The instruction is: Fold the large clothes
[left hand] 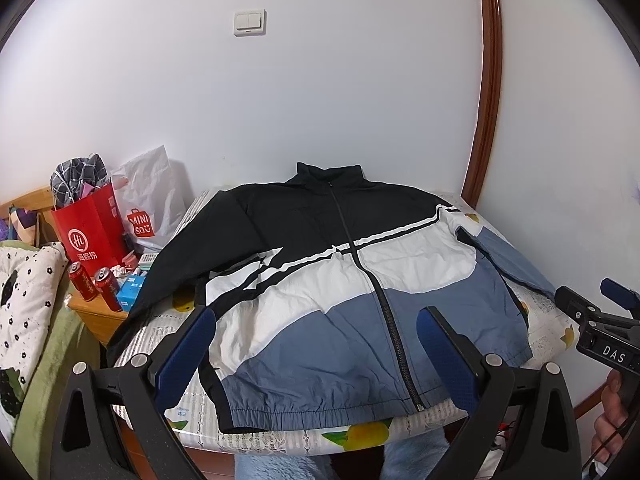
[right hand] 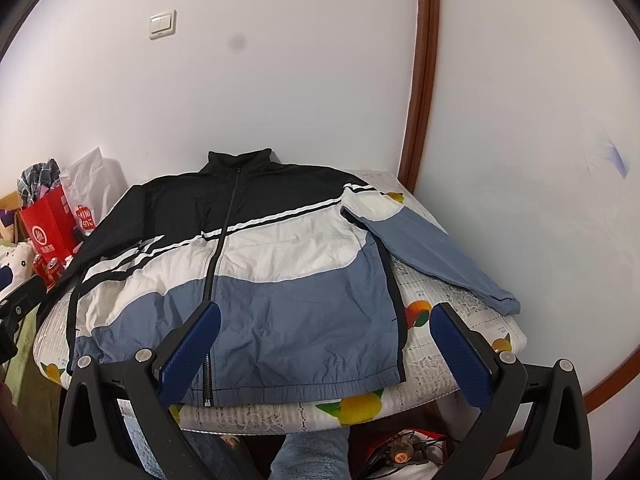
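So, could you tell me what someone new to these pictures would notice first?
First, the black, white and blue zip-up windbreaker jacket spread flat, front up, across the lemon-print padded table cover, collar towards the white wall. Next, the open left gripper and open right gripper hovering over the hem, holding nothing. At far left, a red paper shopping bag and two red drink cans stand on a wooden side table.

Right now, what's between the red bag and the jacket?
A white Miniso bag stands between the red bag and the jacket, clearest in the left wrist view.
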